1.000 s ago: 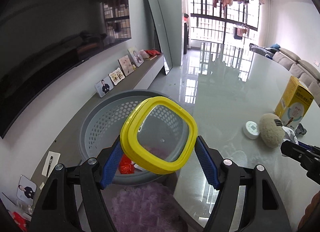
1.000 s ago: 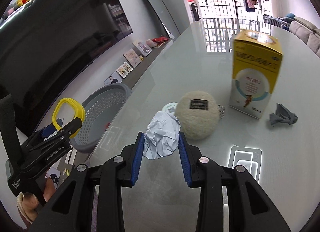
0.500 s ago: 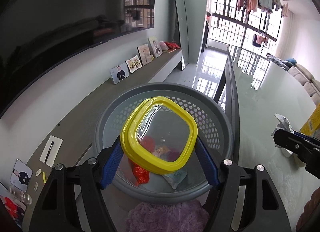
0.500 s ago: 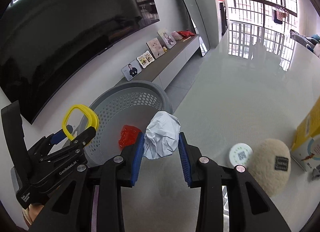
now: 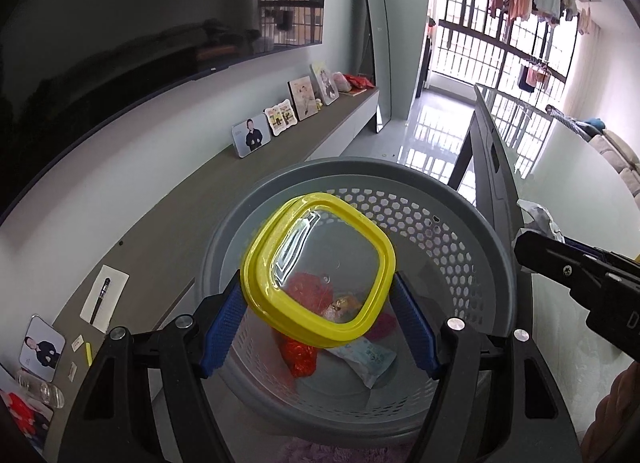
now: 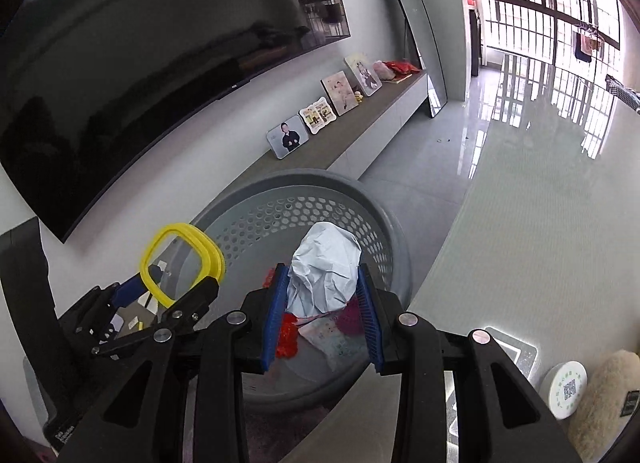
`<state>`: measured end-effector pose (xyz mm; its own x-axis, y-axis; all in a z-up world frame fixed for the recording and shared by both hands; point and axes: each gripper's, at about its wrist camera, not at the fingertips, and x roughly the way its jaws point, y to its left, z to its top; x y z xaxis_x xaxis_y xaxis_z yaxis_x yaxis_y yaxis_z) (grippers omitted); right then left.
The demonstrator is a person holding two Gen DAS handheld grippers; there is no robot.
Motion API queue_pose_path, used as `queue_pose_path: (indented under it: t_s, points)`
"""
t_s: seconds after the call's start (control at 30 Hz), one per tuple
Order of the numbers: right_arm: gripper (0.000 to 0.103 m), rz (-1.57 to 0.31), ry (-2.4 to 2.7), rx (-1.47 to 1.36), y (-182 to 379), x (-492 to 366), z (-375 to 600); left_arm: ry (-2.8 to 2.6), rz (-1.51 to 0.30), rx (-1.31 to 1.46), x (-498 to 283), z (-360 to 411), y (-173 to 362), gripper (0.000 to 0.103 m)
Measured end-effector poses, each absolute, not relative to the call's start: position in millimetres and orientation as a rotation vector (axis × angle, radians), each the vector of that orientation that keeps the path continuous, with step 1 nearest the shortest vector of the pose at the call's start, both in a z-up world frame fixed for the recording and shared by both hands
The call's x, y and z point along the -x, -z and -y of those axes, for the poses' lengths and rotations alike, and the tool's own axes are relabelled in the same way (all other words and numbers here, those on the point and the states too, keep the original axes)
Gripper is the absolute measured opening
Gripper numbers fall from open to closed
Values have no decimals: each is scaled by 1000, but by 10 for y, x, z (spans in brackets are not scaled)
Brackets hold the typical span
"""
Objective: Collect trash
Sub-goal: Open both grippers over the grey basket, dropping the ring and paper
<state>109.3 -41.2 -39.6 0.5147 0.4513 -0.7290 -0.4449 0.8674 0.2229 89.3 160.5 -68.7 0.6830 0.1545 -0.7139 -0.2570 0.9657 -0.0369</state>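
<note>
Two hand-held grippers hang over a grey perforated laundry-style basket (image 5: 452, 223) beside a glossy pale table (image 6: 560, 203). The left gripper (image 5: 318, 303) grasps a yellow-rimmed clear lid (image 5: 320, 271) by its opposite edges between blue pads (image 5: 222, 327), holding it tilted above the basket's mouth. The right gripper (image 6: 324, 295) is clenched on a crumpled ball of white paper (image 6: 324, 271), also above the basket, near its table-side rim.

Only the left wrist view looks straight down through the lid's clear panel to the litter at the bottom: red crumpled wrappers (image 5: 298, 355), a pale printed packet (image 5: 368, 359) and a dark pink scrap. It catches the right gripper only as a black tip at the frame's right edge, with a sliver of the paper behind it.

Only the right wrist view shows the lid side-on, its thick yellow rim standing clear of the left gripper's black fingers, and the table's remaining items at lower right: a round white disc with a green code label (image 6: 564, 387) and a fuzzy cream ball (image 6: 604, 403) just beside it.

The paper is creased and bluish-white, bulging above the pads. Framed photos (image 6: 288, 137) line a low shelf under a wall-mounted television (image 6: 160, 43).
</note>
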Motion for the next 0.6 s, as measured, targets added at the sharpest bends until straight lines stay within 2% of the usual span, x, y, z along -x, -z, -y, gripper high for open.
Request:
queue_pose_path:
  t_s: [0.4,0.47,0.53,0.6]
  points:
    - [36,-880,-536,53,507,-1035,337,-247,-791,154,-856,-1672,710,71]
    - [52,-865,-531,59,494,-989,365,-250,-791,159,-843,-1675,706,74]
    - [57,-844,-533,59,477,-968,378,-258,-787,158,-830,-1671,698,79]
    - [57,-834,-533,57,467,-991,361,-268,-781,158,-810,-1665,689,80]
